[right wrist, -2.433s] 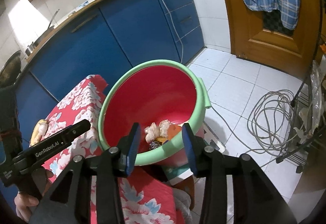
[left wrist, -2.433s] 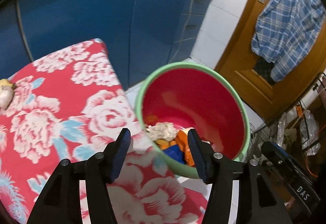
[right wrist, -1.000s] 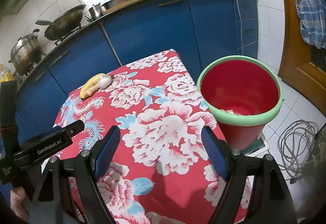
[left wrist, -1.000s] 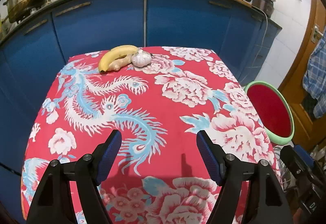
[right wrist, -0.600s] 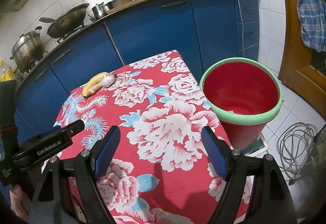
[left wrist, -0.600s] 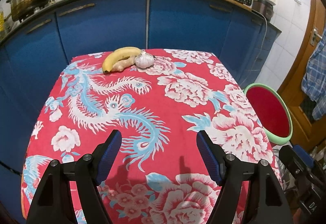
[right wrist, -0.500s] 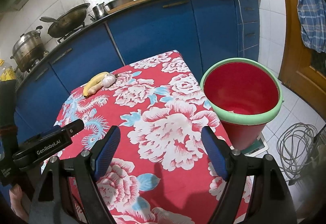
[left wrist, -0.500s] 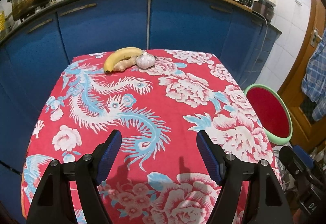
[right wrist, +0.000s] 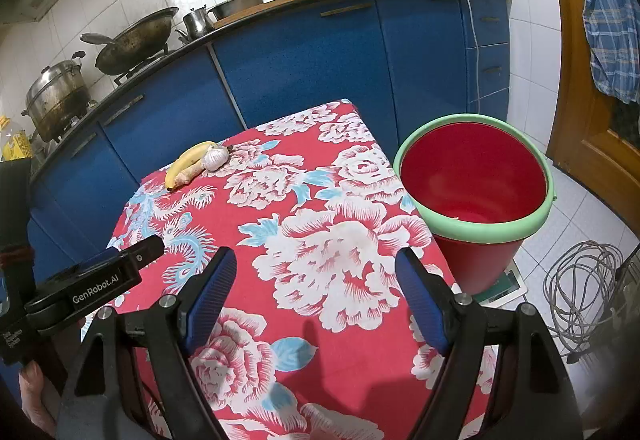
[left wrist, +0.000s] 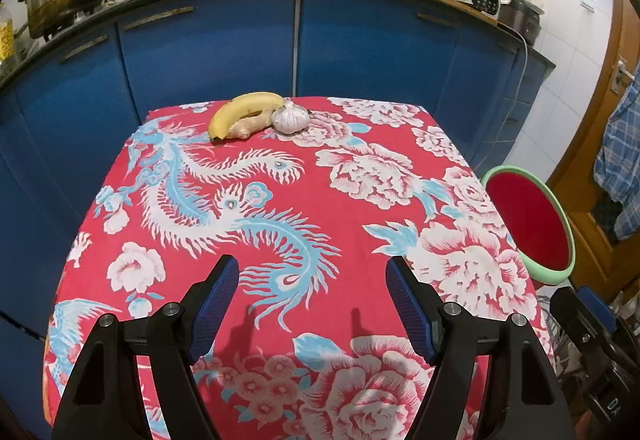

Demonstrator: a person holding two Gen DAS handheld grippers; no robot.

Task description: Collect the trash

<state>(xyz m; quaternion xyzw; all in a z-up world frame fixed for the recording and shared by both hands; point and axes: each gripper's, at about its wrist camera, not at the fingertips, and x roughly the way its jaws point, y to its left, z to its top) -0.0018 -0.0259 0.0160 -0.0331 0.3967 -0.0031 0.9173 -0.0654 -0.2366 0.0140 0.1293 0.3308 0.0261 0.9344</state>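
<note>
the bin (right wrist: 476,175) is a round red bucket with a thick pale green rim, standing on the white tiled floor just beside the right edge of the table (left wrist: 304,199). its inside is smooth red, and only a pale scrap shows low against the near wall in the right wrist view; from the left wrist view its bottom is hidden. the table wears a red cloth printed with white flowers and blue-white birds. at its far edge a banana (left wrist: 244,109), a piece of ginger (left wrist: 250,125) and a garlic bulb (left wrist: 290,119) lie touching one another. the left gripper (left wrist: 312,290) and the right gripper (right wrist: 316,286) both hover above the near cloth, jaws spread wide with nothing between them.
</note>
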